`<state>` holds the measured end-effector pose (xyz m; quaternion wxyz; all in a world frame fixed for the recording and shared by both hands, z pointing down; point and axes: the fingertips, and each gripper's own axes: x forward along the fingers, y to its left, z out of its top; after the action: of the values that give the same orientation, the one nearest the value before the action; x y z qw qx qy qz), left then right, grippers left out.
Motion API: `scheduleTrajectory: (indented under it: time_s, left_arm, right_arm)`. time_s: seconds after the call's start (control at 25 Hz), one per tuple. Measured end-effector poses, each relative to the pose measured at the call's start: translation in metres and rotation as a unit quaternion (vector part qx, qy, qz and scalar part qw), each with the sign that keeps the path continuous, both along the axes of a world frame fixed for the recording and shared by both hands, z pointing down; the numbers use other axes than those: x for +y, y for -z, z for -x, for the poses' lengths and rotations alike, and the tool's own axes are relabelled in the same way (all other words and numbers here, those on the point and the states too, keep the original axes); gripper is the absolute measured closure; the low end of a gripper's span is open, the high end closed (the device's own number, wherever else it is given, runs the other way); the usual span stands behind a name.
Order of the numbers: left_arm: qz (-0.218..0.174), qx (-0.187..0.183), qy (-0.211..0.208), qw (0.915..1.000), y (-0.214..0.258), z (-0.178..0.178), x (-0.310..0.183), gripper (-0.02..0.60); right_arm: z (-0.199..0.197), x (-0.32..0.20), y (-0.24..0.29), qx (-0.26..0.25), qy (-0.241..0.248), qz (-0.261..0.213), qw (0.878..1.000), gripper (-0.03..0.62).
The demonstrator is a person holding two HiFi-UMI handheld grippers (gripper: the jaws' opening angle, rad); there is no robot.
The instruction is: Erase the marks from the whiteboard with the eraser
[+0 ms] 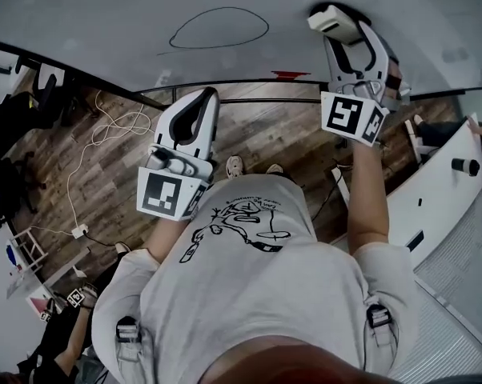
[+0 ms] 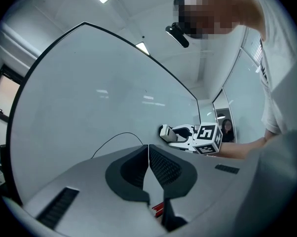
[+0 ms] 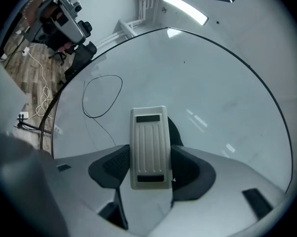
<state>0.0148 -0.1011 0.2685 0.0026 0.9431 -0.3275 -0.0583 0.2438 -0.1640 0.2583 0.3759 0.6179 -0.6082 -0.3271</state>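
- Right tool [image 3: 149, 168]: jaws clamped on the eraser [image 3: 148, 147], one on each long side. The ribbed light-grey back faces the camera, with a dark slot at each end. The moulding carries no lettering I can read.
- The eraser is up at the whiteboard [image 1: 105, 22], near its upper right in the head view. I can't confirm contact with the surface.
- Mark [image 1: 219, 28]: one thin black oval loop with a faint tail line running off it, left of the eraser and well apart. There is bare board between the two.
- Left tool [image 2: 148, 154]: jaws closed tip to tip, with only a hairline seam between the pads. It is held lower, below the loop, and is not on the board.
- Marker cubes [image 1: 351, 117] sit on both tools and show black-and-white square codes only.
- T-shirt [image 1: 241, 222]: black line drawing with a small arc of text above it, too small to read.
- Red item [image 1: 291, 75] lies on the board's bottom edge, between the two tools. It also shows through the gap under the left jaws.
- Below is a wood plank floor [image 1: 249, 134]. A white cable [image 1: 97, 142] loops to a power strip at left, and there is a black chair [image 1: 17, 110] at far left.
- White desk [image 1: 441, 182] at right, with a black cylinder [image 1: 465, 166] on it.
- A second person [image 1: 65, 334] crouches at lower left.
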Motion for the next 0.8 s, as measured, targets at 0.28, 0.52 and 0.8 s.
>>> scheduleTrajectory:
  time_s: [0.28, 0.52, 0.8]
  left_arm:
    - [0.000, 0.004, 0.007, 1.0000, 0.0034, 0.0002, -0.0030, 0.555]
    - [0.002, 0.003, 0.008, 1.0000, 0.0040, -0.0020, -0.0026, 0.556]
    - [0.005, 0.003, 0.010, 0.9999, 0.0032, -0.0018, -0.0032, 0.556]
  right_arm:
    - [0.0004, -0.0036, -0.0035, 0.009, 0.005, 0.003, 1.000, 0.336]
    - [-0.0006, -0.0037, -0.0032, 0.022, 0.000, -0.011, 1.000, 0.336]
    - [-0.0008, -0.0052, -0.0048, 0.032, -0.004, -0.022, 0.999, 0.336]
